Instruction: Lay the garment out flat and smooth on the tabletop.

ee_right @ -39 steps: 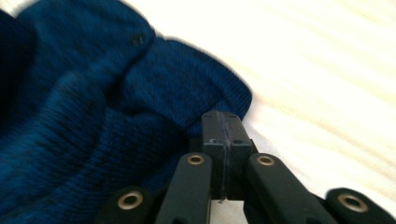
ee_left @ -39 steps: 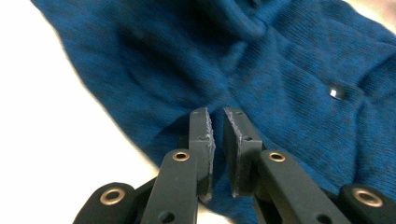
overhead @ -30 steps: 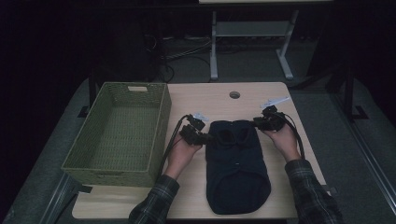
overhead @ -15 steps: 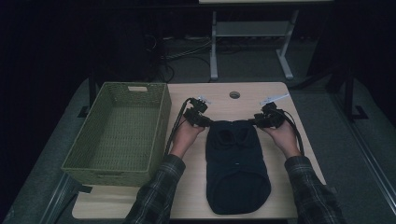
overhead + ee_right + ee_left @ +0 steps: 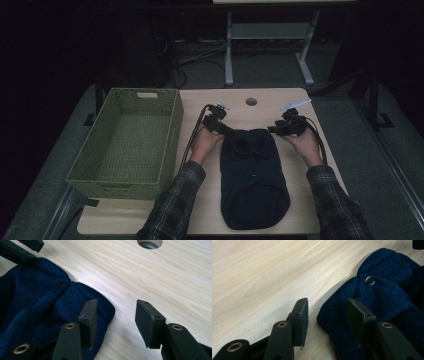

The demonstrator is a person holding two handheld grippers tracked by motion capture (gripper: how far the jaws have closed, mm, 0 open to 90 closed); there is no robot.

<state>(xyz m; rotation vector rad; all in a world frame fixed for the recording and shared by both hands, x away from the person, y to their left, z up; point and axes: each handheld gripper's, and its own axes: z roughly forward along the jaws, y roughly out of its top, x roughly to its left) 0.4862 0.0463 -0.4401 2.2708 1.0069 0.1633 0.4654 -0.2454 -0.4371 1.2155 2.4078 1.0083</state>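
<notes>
The high view looks forward and down from above the person's side onto the whole pale wooden counter (image 5: pixel 260 107). Each claw camera rides low and close, looking along its own jaws; both share the dark blue knitted garment's (image 5: pixel 384 302) top corners with the overhead view.

Both forearms extend forward, plaid sleeves to the wrist. The left gripper (image 5: pixel 216 121) and right gripper (image 5: pixel 286 125) point inward; both sets of jaws have just been opening, pads pressing nothing.

A green woven basket (image 5: pixel 125 142) stands at the tabletop's (image 5: pixel 265 107) left edge. A round hole (image 5: pixel 251 102) pierces the far side.
</notes>
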